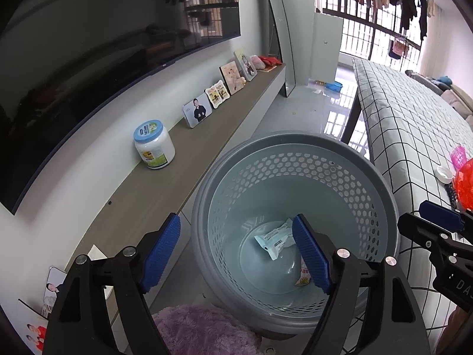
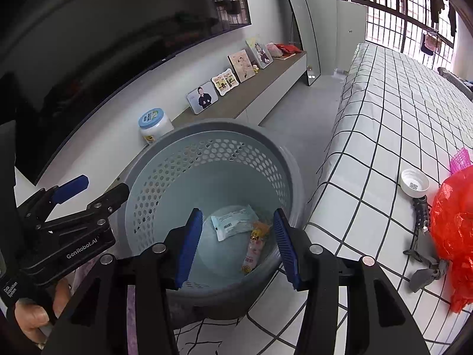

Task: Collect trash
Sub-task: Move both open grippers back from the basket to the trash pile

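A grey perforated bin (image 1: 295, 136) (image 2: 218, 125) stands on the floor between a low shelf and a table. At its bottom lie a light-blue wrapper (image 1: 273, 239) (image 2: 235, 222) and a pink and yellow snack wrapper (image 1: 303, 275) (image 2: 254, 251). My left gripper (image 1: 236, 222) (image 2: 105, 186) hangs open over the bin's left side, with nothing between its blue pads. Over the bin's right side my right gripper (image 2: 238, 216) (image 1: 414, 216) is also open and holds nothing. A hand holds the left gripper's handle in the right wrist view.
The table with a grid-patterned cloth (image 2: 384, 124) carries a red plastic bag (image 2: 452, 236), a white cap (image 2: 414, 183) and a small grey tripod (image 2: 422, 266). On the shelf (image 1: 189, 159) are a white jar (image 1: 153, 145) and photo frames. A purple fluffy stool (image 1: 201, 331) stands near the bin.
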A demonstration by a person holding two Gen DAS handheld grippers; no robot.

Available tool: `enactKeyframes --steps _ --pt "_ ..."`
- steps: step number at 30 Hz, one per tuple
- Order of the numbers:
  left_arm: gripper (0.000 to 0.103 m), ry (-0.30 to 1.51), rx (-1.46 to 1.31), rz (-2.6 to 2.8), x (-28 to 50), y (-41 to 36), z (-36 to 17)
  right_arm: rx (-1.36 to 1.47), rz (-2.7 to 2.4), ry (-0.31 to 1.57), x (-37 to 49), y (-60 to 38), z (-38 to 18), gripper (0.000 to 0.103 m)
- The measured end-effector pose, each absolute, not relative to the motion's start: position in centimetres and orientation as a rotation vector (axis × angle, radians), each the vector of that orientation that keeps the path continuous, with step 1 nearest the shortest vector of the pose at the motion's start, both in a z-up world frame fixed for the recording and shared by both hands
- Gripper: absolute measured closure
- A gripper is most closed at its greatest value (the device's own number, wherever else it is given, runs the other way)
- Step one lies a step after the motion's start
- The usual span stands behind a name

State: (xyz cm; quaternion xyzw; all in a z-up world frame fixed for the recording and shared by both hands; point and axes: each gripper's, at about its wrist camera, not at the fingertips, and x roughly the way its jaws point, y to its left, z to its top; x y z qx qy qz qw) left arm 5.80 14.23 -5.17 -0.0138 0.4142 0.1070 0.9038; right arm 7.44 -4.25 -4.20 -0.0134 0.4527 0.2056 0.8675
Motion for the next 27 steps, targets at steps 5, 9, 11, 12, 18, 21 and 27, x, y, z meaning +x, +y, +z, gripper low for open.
enactKeyframes --steps 5,9,11,12,18,21,27 --pt "0.023 0.843 -0.025 0.218 5.4 13.7 -4.5 -0.025 0.419 0.935 6.8 -4.7 -3.9 0.053" --pt "0.018 0.823 -0.025 0.211 4.9 13.2 -3.7 -0.02 0.408 0.929 6.1 -5.4 -3.4 0.052" --pt "0.016 0.815 -0.029 0.207 4.6 13.0 -3.3 -0.016 0.396 0.924 5.7 -5.8 -3.3 0.05" --pt "0.015 0.808 -0.034 0.204 4.4 12.9 -3.1 -0.014 0.388 0.921 5.4 -6.1 -3.1 0.05" --pt "0.012 0.772 -0.03 0.191 3.5 11.8 -1.8 0.01 0.348 0.9 3.8 -8.1 -2.5 0.049" --pt "0.008 0.755 -0.027 0.176 3.0 11.2 -1.2 0.02 0.328 0.888 2.8 -9.2 -2.2 0.047" --pt "0.007 0.739 -0.016 0.127 2.5 9.1 -0.6 0.038 0.282 0.871 1.2 -11.9 -1.7 0.046"
